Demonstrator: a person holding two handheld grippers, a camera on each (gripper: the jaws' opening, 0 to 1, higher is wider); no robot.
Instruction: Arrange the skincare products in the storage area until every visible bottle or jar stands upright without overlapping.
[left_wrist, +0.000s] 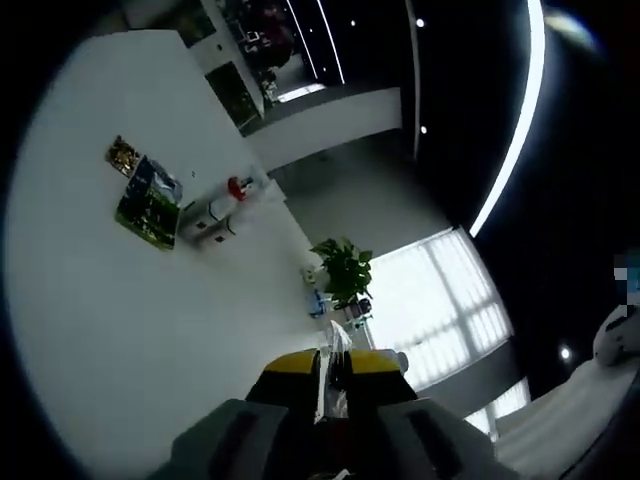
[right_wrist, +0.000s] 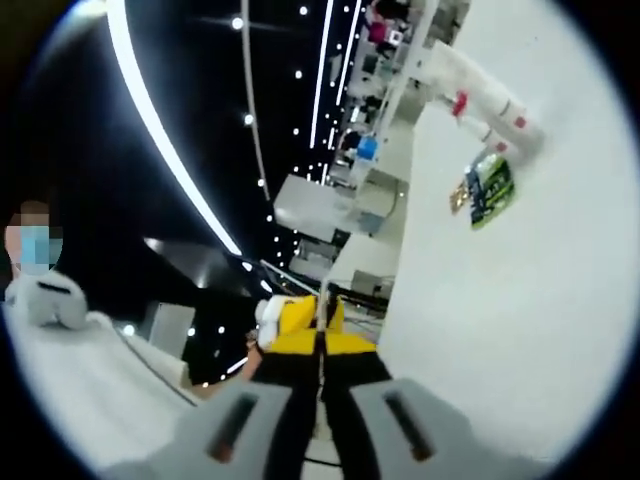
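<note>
Both grippers point up and away from any work surface, toward a white wall and a dark ceiling with light strips. The left gripper (left_wrist: 335, 375) has its yellow-tipped jaws drawn together with nothing between them, aimed toward a potted plant (left_wrist: 343, 272) by a bright window (left_wrist: 440, 300); the right gripper (right_wrist: 318, 330) is likewise closed and empty. No skincare bottles or jars can be made out, so which hand is nearer to them cannot be judged

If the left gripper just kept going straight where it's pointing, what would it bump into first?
Probably the potted plant, which sits just beyond the tips of the left gripper, in front of the bright window. Depth is hard to judge, so nothing nearer can be ruled out.
</note>
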